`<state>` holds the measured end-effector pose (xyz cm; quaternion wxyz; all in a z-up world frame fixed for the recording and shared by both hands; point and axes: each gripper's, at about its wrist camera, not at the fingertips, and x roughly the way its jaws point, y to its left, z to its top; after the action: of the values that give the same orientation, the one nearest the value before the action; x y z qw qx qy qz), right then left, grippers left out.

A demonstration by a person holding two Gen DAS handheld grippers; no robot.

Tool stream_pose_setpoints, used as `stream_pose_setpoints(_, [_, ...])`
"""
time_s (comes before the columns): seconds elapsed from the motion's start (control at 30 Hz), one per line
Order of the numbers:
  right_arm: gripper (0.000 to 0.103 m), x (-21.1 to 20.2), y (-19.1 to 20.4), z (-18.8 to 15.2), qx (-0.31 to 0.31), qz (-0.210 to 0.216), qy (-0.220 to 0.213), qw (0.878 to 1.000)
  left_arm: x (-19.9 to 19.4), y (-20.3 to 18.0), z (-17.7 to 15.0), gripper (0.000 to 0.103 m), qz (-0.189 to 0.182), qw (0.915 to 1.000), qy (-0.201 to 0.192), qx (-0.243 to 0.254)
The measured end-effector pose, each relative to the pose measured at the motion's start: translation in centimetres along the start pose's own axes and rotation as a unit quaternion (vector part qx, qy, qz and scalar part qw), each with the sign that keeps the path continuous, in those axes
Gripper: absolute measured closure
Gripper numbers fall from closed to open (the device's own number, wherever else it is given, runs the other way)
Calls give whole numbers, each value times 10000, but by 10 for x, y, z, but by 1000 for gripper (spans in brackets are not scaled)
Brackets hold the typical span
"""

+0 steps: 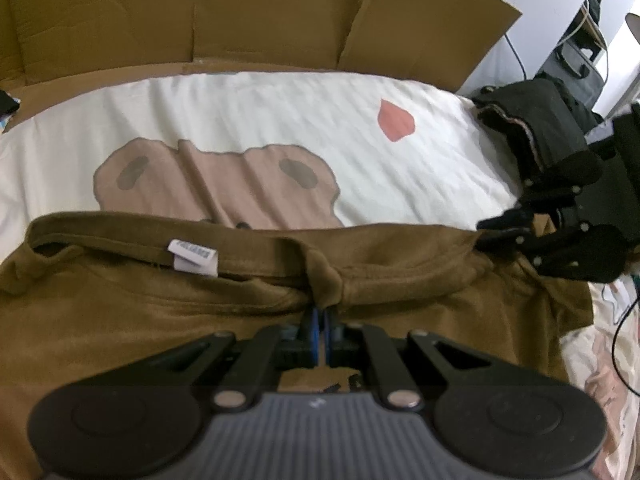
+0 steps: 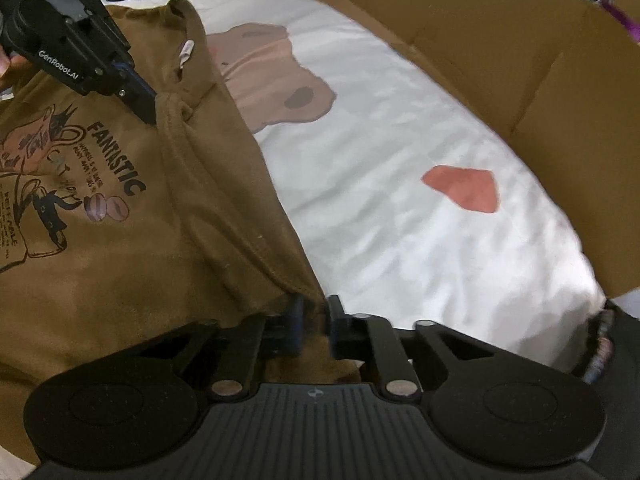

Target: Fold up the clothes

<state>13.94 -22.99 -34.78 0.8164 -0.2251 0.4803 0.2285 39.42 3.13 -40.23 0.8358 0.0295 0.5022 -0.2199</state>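
Brown t-shirt (image 1: 160,320) is lying on the white bedsheet (image 1: 280,112), both grippers pinching it: left gripper (image 1: 321,312) at the collar, right gripper (image 2: 314,312) gripping its shoulder edge.

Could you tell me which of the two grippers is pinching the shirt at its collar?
The left gripper; it grips the brown shirt at the collar, the right gripper at the shoulder edge.

The T-shirt (image 2: 168,240) is an olive-brown, printed in black lettering with a pinkish cat drawing and purple-brown coffee beans; its neck label (image 1: 194,262) is white with blue letters. The bedsheet (image 1: 280,120) is cream, patterned with a tan bear face and a coral-red patch. The cardboard (image 1: 240,8) behind is plain brown. The gripper pads (image 1: 316,328) show blue.
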Motion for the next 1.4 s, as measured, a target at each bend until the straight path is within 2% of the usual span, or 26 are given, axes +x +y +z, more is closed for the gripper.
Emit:
stream_pose_setpoints(0.13, [98, -22, 4, -5, -22, -271, -219, 9994, -3, -2, 4, 100, 2, 10000, -94, 21])
stream_pose_setpoints(0.33, [99, -41, 6, -6, 46, -961, -503, 9941, 0, -4, 16, 100, 17, 9996, -265, 42])
stream_pose_setpoints(0.6, [99, -24, -18, 1, 313, -1673, -489, 9842, 24, -6, 50, 100, 137, 9986, -496, 106])
stream_pose_setpoints(0.73, [99, -7, -26, 0, 462, -1728, -305, 9834, 48, -6, 55, 100, 84, 9995, -283, 74])
stream_pose_setpoints(0.93, [96, 23, -29, -9, 821, -1345, 60, 9875, 59, -3, 52, 97, 81, 9999, -125, 83])
stream_pose_setpoints(1.0, [95, 19, -31, -9, 882, -1263, 28, 9881, 51, -1, 55, 93, 56, 9999, -79, 43])
stream_pose_setpoints(1.1, [79, 9, -36, -9, 956, -1151, -90, 9887, 30, 2, 56, 86, 66, 9998, -114, 169])
stream_pose_setpoints(1.27, [78, -2, -45, -7, 1039, -912, -287, 9900, -15, 21, 57, 86, 243, 9988, -102, 413])
stream_pose_setpoints(1.4, [78, -7, -51, -6, 1059, -740, -342, 9910, -52, 51, 56, 86, 607, 9965, -57, 569])
